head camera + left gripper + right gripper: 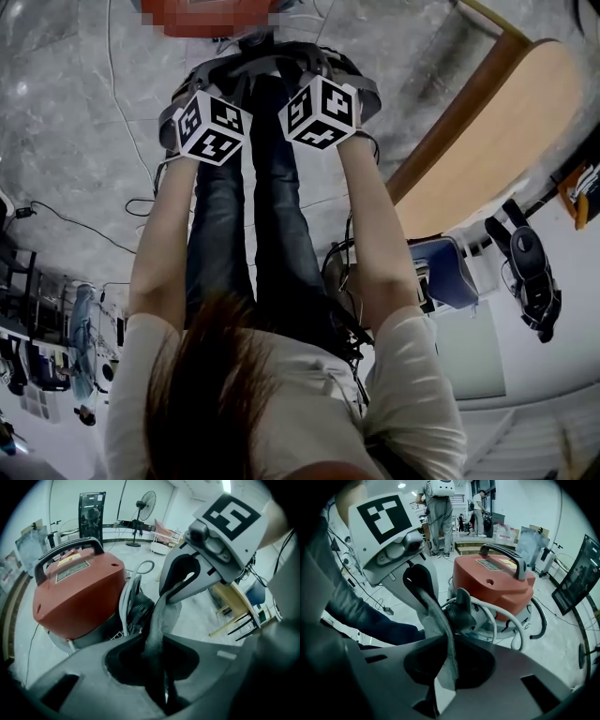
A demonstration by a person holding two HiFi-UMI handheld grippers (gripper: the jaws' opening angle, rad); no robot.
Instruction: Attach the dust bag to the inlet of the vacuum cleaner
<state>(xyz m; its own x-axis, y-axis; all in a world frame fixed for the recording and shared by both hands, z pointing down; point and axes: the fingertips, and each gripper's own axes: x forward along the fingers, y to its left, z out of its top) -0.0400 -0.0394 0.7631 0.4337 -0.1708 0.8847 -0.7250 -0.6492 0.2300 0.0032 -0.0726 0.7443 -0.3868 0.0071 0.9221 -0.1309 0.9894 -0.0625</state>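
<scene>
Stretching between two claws, the grey fabric dust bag [161, 620] hangs close in front of the black round inlet [138, 610] of the red vacuum cleaner [75, 592]. Whether cloth and inlet touch cannot be made out. The left claw [154, 638] is clenched on one edge of the bag, the cloth running through the narrow gap between its jaws. The right claw [449, 637] is clamped on the opposite edge, with a flap of cloth showing inside its jaws. The two claws stand side by side, near each other, both pointing steeply down at the machine's near side. The vacuum cleaner sits on the pale marbled floor [75, 141], with a black carrying handle [506, 554] on top and a white hose [506, 616] looped round its base. A pedestal fan [145, 506] stands by the far wall, a wooden table [487, 159] lies to the right, and people [438, 503] stand at the far end of the room.
</scene>
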